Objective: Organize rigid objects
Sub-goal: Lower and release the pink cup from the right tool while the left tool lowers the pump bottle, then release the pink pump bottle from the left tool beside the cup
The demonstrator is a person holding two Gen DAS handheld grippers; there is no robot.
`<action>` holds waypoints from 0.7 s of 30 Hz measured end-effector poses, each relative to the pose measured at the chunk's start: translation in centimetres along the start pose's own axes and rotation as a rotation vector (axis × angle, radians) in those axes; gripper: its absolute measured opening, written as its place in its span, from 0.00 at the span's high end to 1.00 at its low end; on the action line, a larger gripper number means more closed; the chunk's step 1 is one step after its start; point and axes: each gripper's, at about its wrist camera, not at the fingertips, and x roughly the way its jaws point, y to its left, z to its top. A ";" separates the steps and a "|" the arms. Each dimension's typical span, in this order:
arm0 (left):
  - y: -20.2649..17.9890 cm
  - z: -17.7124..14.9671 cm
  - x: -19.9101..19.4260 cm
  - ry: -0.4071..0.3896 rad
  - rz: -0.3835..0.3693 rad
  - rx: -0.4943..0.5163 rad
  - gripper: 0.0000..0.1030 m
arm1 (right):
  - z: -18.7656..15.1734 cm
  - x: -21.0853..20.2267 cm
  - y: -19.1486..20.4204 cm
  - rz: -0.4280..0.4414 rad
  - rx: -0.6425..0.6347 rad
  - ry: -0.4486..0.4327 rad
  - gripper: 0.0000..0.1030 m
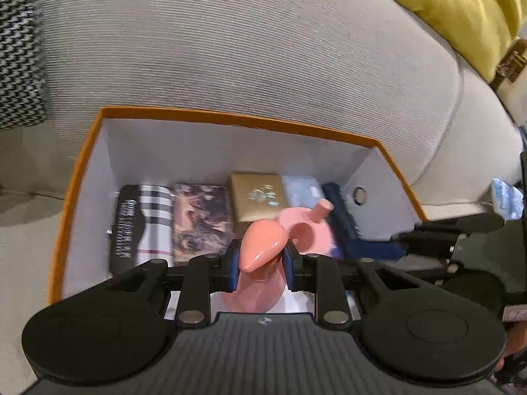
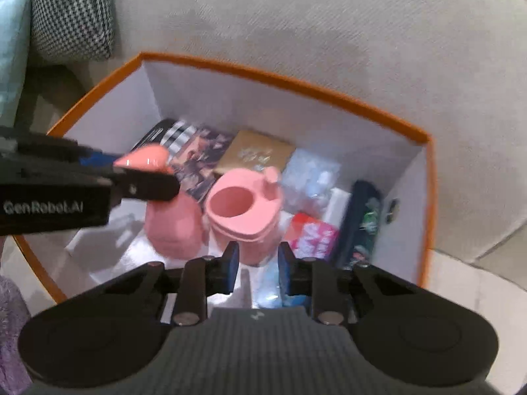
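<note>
**Inspector:** When the box (image 1: 79,177) was examined, where did the pink bottle (image 1: 260,250) sit?

**Assistant:** It stood at the lower centre of the left wrist view, inside the orange-rimmed box, near its front wall. The left gripper (image 1: 260,263) was clamped on the bottle's neck, just under the drop-shaped top, with a blue pad pressed against each side.

**Inspector:** And the right gripper (image 2: 257,268)?

**Assistant:** Its jaws stood apart with nothing between them, low in the centre of the right wrist view. Just beyond them sat a pink cup (image 2: 242,212), mouth up, with a small knob at its far rim. The cup stood just beside the bottle; whether they touched could not be told.

**Inspector:** Other contents?

**Assistant:** Along the far wall lay a checked packet (image 1: 145,223), a printed booklet (image 1: 201,220) and a gold card box (image 1: 258,199), side by side. A dark blue case (image 2: 360,220) leaned at the right wall, with a red and pink packet (image 2: 311,233) beside it. The box rested on a grey sofa (image 1: 230,49), with a yellow cushion (image 1: 461,10) at the upper right and a houndstooth cushion (image 1: 19,56) at the upper left.
</note>
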 end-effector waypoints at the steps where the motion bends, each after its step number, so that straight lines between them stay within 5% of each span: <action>1: -0.3 -0.1 0.0 0.004 -0.004 0.006 0.72 | -0.2 -0.5 -0.2 -0.010 0.004 -0.011 0.73; 13: -2.7 -1.4 0.9 0.055 -0.027 -0.061 0.72 | -2.4 -2.5 -0.3 -0.025 0.008 -0.043 0.66; 21: -4.8 -1.8 0.7 0.040 -0.064 0.084 0.70 | -3.6 -3.1 -0.5 -0.034 -0.012 -0.053 0.63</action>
